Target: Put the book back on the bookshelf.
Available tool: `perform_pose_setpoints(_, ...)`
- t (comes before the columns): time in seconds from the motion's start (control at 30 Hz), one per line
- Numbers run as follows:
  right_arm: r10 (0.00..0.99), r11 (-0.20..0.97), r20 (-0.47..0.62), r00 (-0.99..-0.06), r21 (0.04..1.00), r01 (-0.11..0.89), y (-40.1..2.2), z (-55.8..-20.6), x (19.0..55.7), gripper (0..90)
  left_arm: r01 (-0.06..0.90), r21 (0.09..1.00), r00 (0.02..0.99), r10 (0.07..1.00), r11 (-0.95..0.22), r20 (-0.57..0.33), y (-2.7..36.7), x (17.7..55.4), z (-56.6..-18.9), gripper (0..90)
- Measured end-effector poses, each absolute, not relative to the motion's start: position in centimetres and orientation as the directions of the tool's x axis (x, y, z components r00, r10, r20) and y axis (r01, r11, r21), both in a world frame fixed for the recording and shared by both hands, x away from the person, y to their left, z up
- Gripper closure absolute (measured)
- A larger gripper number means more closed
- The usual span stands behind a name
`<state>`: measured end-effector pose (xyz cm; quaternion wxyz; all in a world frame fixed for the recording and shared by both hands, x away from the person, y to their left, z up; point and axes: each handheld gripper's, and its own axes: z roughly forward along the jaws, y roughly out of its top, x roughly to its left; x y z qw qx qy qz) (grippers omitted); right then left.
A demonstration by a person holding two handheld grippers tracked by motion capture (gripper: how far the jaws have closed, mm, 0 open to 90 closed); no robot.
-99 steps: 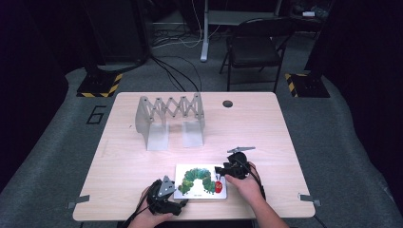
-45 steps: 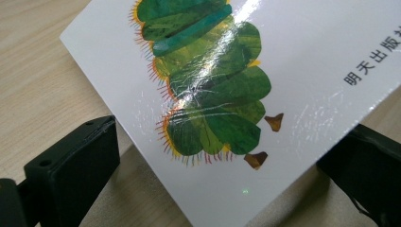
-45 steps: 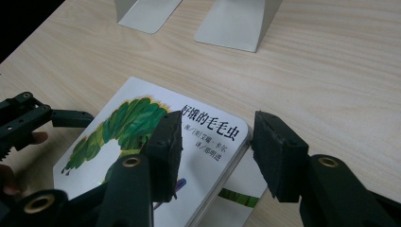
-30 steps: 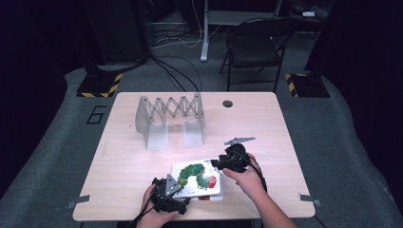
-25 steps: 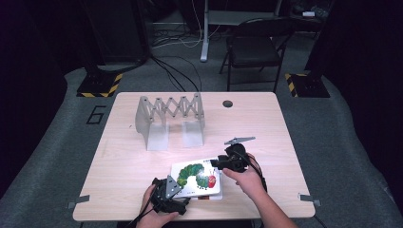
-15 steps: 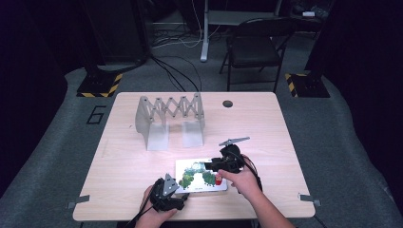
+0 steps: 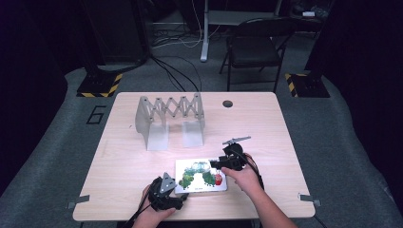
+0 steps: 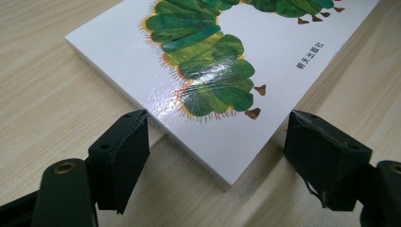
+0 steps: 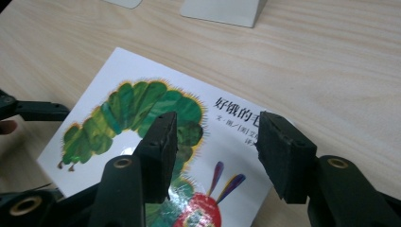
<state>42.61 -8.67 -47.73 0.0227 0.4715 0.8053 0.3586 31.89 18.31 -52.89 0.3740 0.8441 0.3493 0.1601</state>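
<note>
A white picture book (image 7: 201, 175) with a green caterpillar on its cover lies flat near the table's front edge. My left gripper (image 7: 181, 195) is at its near-left corner. In the left gripper view that corner (image 8: 213, 71) sits between the jaws of the left gripper (image 8: 217, 137), which have just been closing and then eased slightly. Both pads touch the book's edges. My right gripper (image 7: 217, 165) hovers over the book's right part. Its jaws have just been opening, and in the right gripper view the right gripper (image 9: 215, 142) stands apart above the cover (image 9: 142, 118), gripping nothing.
A grey accordion-style rack (image 7: 170, 118) stands on two upright plates at the back of the wooden table (image 7: 119, 166). A round cable hole (image 7: 227, 103) lies near the far edge. A folding chair (image 7: 254, 47) stands beyond the table.
The book was held tilted above the table by my right gripper. It now lies flat, and the right gripper has sunk a little and let go. The left hand stayed put.
</note>
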Motion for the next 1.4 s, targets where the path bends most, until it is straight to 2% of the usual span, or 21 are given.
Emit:
perform_pose_setpoints(0.37, 0.827, 0.266, 0.264, -0.497, 0.594, 0.759, -9.1, -49.0, 44.5, 46.0, 0.47, 0.743, 0.709, 0.705, -0.476, 0.004, 18.3, 31.9, -52.9, 22.2)
perform_pose_setpoints(0.6, 0.818, 0.251, 0.314, -0.483, 0.56, 0.789, -9.4, -50.4, 44.4, 44.6, 0.465, 0.741, 0.716, 0.698, -0.484, 0.007, 18.3, 32.0, -52.9, 19.9)
perform_pose_setpoints(0.73, 0.825, 0.238, 0.317, -0.467, 0.554, 0.798, -9.5, -50.5, 44.2, 48.1, 0.458, 0.734, 0.725, 0.688, -0.501, 0.017, 18.1, 31.9, -53.0, 14.7)
perform_pose_setpoints(0.87, 0.824, 0.207, 0.353, -0.442, 0.54, 0.816, -9.9, -50.5, 44.0, 50.1, 0.464, 0.733, 0.723, 0.691, -0.498, 0.013, 18.0, 32.0, -53.0, 14.3)
perform_pose_setpoints(1.0, 0.835, 0.204, 0.339, -0.434, 0.541, 0.816, -9.8, -50.3, 43.7, 53.0, 0.464, 0.731, 0.719, 0.695, -0.501, 0.02, 18.0, 32.0, -53.0, 13.2)
perform_pose_setpoints(1.1, 0.824, 0.164, 0.382, -0.419, 0.546, 0.821, -10.1, -49.9, 43.6, 56.2, 0.474, 0.727, 0.713, 0.701, -0.496, 0.014, 17.9, 32.1, -53.0, 8.6)
perform_pose_setpoints(1.4, 0.805, 0.134, 0.413, -0.426, 0.573, 0.809, -10.2, -49.2, 43.0, 56.9, 0.489, 0.725, 0.698, 0.716, -0.485, 0.008, 17.9, 32.1, -53.1, 6.6)
